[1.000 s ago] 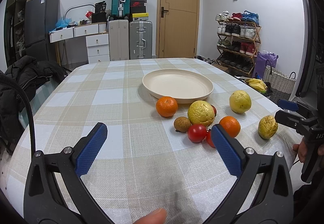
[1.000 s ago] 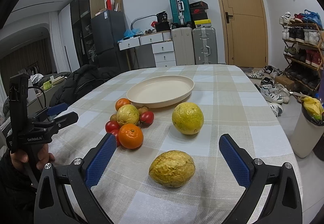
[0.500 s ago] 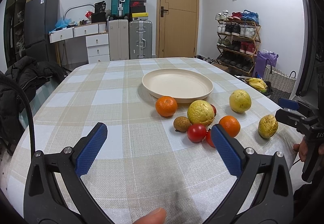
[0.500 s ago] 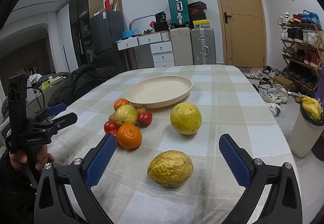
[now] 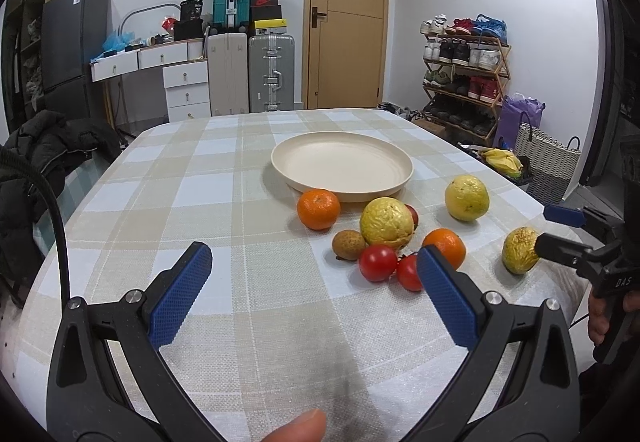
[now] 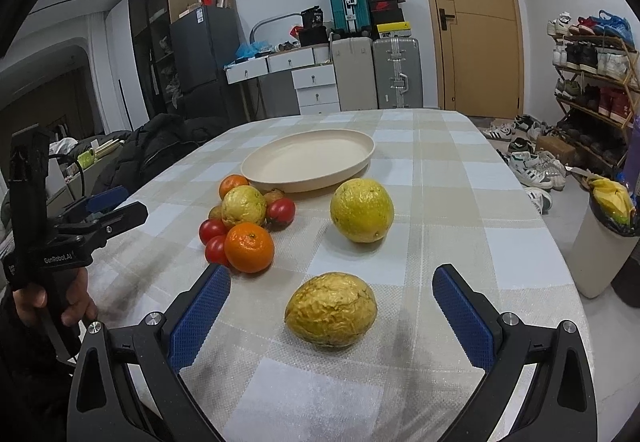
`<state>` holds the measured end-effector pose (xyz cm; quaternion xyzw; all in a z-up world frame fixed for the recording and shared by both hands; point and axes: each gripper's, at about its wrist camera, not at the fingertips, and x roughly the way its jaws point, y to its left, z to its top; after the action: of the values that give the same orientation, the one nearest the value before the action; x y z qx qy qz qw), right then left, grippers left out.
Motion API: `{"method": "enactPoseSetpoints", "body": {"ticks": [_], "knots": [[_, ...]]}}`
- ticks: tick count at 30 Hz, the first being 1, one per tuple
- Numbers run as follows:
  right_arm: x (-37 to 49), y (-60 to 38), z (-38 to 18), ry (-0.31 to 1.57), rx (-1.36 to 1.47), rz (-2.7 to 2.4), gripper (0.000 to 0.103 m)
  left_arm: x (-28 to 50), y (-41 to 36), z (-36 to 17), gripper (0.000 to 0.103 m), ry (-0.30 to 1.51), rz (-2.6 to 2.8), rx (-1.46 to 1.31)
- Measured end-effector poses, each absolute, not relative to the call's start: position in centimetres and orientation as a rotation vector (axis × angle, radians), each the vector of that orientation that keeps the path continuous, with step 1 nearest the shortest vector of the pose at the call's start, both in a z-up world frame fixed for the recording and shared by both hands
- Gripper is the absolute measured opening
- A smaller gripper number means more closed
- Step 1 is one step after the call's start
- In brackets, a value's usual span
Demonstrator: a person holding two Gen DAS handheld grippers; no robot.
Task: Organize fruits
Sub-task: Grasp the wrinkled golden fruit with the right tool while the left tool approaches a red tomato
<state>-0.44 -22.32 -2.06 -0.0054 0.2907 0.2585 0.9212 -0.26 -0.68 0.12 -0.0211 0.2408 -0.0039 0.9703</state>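
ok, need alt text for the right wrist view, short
The open right gripper points at a wrinkled yellow fruit lying between its blue pads on a checked tablecloth, not touching it. Beyond lie a round yellow fruit, a cluster of oranges and tomatoes and an empty cream plate. The left gripper is at the left edge.

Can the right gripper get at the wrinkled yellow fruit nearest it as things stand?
Probably yes. The right gripper is open, and the wrinkled yellow fruit lies alone on the tablecloth between its fingers, apart from the orange and the other fruit.
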Motion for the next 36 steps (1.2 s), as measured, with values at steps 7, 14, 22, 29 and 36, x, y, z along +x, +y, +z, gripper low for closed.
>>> {"method": "enactPoseSetpoints", "body": {"ticks": [7, 14, 22, 29, 36], "knots": [[0.5, -22.0, -3.2, 0.674, -0.019, 0.537, 0.103, 0.2, -1.9, 0.2, 0.102, 0.535, -0.063, -0.03], [1.1, -21.9, -4.4, 0.742, -0.017, 0.558, 0.09, 1.5, -3.1, 0.0, 0.102, 0.612, -0.117, -0.012], [1.1, -21.8, -4.7, 0.763, -0.007, 0.582, 0.074, 2.7, -4.9, -0.7, 0.098, 0.661, -0.165, 0.045], [0.8, -21.5, -4.7, 0.766, -0.023, 0.583, 0.061, 3.7, -6.1, -1.8, 0.09, 0.724, -0.199, 0.072], [0.7, -21.5, -4.7, 0.763, -0.025, 0.583, 0.055, 4.6, -6.9, -2.4, 0.076, 0.757, -0.234, 0.09]]}}
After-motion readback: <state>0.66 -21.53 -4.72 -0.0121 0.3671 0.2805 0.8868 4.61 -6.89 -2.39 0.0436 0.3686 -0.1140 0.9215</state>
